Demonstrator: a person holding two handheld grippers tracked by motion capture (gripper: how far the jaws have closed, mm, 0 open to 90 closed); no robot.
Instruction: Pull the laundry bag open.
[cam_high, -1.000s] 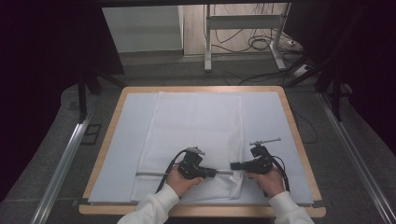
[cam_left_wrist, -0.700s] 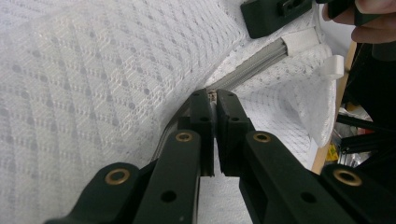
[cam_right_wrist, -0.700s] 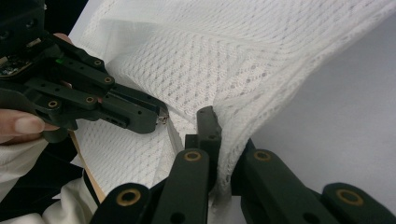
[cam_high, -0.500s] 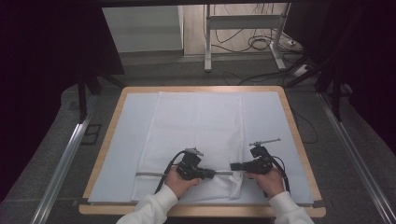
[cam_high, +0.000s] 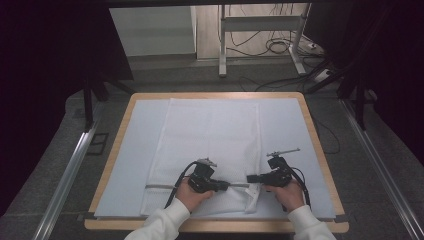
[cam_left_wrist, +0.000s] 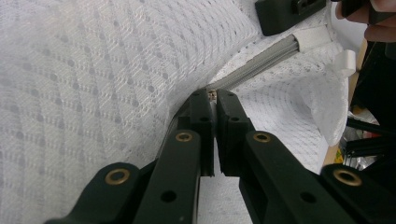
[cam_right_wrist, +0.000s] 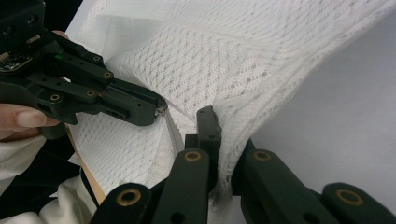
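We've got the mesh bag (cam_high: 207, 145) flat on the table (cam_high: 315, 132), near edge. Left gripper (cam_high: 226, 186) pinches its zipper (cam_left_wrist: 261, 63) pull; right gripper (cam_high: 250, 178) clamps the bag's corner.

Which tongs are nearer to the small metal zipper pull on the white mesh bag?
Left. The left tongs are shut right on the zipper pull; the right tongs clamp the white mesh bag farther along its grey zipper.

Nothing has visibly changed; both hands hold as before.
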